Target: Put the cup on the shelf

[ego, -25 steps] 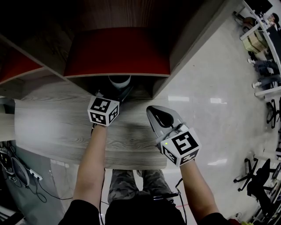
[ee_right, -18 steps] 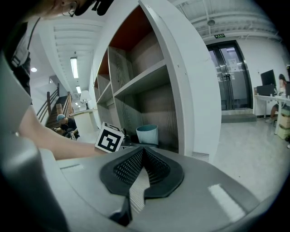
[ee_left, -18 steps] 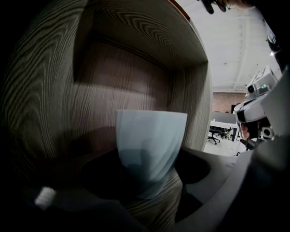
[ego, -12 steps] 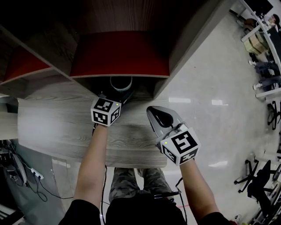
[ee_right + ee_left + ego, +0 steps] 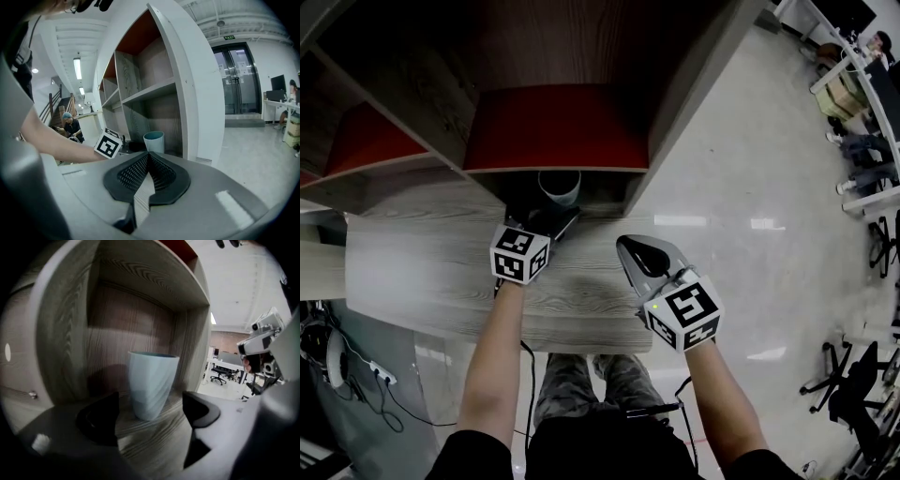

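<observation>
1. Head view: pale cup upright in the low compartment of the shelf, at the far edge of the wooden desk. Left gripper just on the near side of it; right gripper well apart to the right, over the desk's near right part.
2. Left gripper view: left gripper spread wide, jaws just opening further. Cup standing between them on the wood-grain board, clear of both pads.
3. Right gripper view: right gripper pressed together, pinching nothing. Far beyond, the cup inside the shelf, with the left gripper's marker cube just left of it.
</observation>
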A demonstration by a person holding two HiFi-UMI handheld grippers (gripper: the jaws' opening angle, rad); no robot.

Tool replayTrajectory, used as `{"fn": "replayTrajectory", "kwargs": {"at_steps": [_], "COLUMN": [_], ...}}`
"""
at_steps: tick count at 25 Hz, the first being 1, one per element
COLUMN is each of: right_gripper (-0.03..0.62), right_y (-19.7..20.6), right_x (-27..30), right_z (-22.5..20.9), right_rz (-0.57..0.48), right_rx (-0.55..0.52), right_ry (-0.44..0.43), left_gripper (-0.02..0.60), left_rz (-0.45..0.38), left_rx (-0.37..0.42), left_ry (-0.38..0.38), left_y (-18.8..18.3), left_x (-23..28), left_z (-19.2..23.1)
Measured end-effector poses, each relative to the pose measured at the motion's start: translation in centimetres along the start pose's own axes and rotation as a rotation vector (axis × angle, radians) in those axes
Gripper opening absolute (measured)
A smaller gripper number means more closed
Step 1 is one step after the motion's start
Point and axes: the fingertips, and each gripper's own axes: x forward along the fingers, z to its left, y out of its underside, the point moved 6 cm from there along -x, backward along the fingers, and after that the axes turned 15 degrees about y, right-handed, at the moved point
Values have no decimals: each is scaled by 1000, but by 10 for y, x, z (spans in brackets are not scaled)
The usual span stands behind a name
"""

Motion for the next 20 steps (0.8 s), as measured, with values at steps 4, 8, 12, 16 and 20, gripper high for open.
{"fn": "replayTrajectory", "kwargs": {"at_steps": [4, 8, 12, 16, 20], "right_gripper": [12, 12, 12, 12, 12], "right_y": [-2, -13, -25, -30, -31], "right_x": [-11, -26, -41, -61, -83], "right_z": [-1, 0, 0, 2, 2], "right_rz": [25, 31, 25, 24, 17], "right_rx": [-6, -9, -23, -29, -37], "right_ry": [-3, -12, -17, -29, -23], "left_gripper": [403, 331, 233, 169, 98], "left_rz": [-39, -55, -69, -91, -122], "left_rx": [-42, -28, 14, 31, 23], "left_ry": [-35, -35, 9, 49, 44], "left_y": [-4, -19, -43, -59, -69], "left_x": [-36, -68, -92, -112, -133], "left_z": [-8, -34, -72, -112, -144]}}
